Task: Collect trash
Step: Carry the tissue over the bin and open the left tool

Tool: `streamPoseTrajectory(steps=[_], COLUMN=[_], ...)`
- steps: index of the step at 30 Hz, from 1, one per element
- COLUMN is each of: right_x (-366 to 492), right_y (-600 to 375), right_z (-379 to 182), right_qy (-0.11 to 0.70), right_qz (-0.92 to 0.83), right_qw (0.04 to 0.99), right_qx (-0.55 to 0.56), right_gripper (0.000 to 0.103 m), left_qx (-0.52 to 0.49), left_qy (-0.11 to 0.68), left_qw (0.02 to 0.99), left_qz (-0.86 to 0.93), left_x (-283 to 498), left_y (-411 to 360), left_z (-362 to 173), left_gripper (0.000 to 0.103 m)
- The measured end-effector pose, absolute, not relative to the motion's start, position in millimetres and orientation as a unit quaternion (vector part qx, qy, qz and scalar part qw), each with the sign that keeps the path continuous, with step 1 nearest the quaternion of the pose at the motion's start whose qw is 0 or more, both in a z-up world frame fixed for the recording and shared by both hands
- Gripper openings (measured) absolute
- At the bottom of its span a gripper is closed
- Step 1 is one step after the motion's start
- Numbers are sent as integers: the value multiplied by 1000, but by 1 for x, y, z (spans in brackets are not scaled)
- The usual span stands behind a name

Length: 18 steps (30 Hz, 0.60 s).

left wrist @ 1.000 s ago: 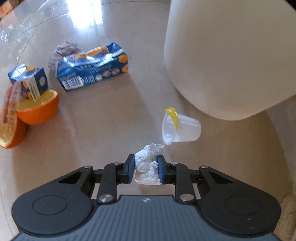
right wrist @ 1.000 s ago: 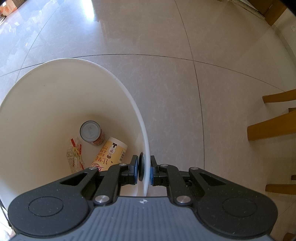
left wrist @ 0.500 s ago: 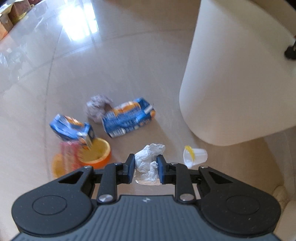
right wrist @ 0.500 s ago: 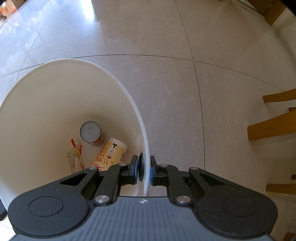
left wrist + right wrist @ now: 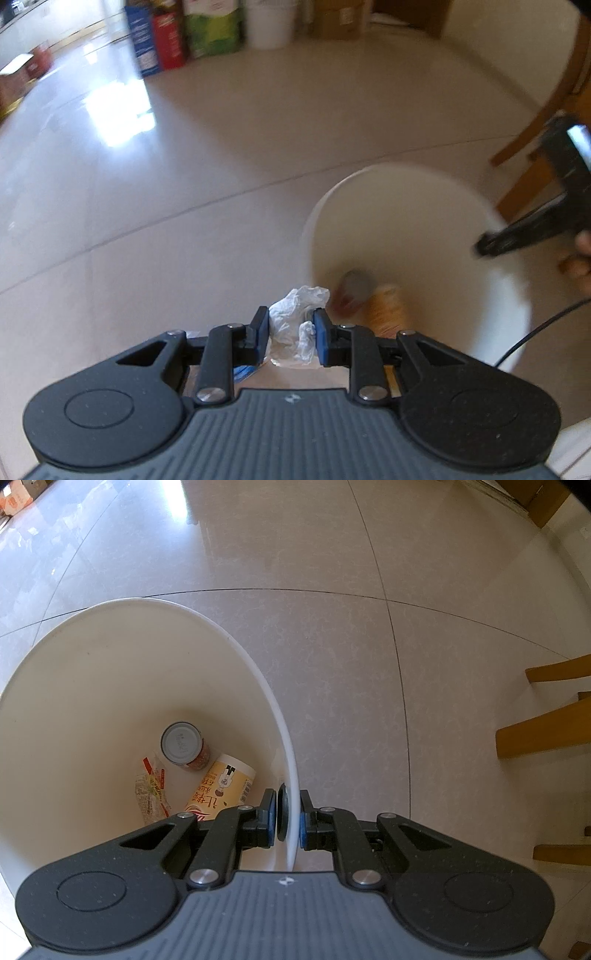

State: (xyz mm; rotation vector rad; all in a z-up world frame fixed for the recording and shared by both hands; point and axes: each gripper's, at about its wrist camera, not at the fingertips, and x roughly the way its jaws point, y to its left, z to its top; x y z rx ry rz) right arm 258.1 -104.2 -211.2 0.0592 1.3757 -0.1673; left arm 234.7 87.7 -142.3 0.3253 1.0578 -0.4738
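White bin [image 5: 92,686] holds can [image 5: 183,744], cup [image 5: 221,788], wrapper [image 5: 151,794].

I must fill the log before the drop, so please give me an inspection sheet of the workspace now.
Surface: glossy beige tile floor.
Job's things: crumpled tissue; white bin holding a can, a cup, a wrapper.
Clutter: nothing seen.
Grippers: left gripper shut on the tissue; right gripper shut on the bin's rim.
Cables: black cable.
Surroundings: boxes, wooden chair legs.

Left gripper [image 5: 289,334]: black linkage arms, silver screws, blue pads, ribbed grey housing; right gripper [image 5: 287,819] likewise.
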Motion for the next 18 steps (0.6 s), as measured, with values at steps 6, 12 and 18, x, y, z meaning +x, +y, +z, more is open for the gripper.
streamPoseTrajectory(steps=[6, 12, 18], right_x=[258, 258, 258], right_y=[-104, -105, -104], right_z=[-212, -212, -211], right_qy=[634, 634, 634], right_qz=[-76, -73, -73], right_qw=[769, 769, 769], right_qx=[28, 29, 25], right_gripper=[14, 14, 14], left_qx=[167, 167, 165], left_qy=[495, 516, 510], left_qw=[804, 786, 794], left_qz=[-285, -296, -287], left_x=[234, 244, 237], left_y=[28, 7, 4], left_z=[-148, -169, -169], left_gripper=[24, 26, 58])
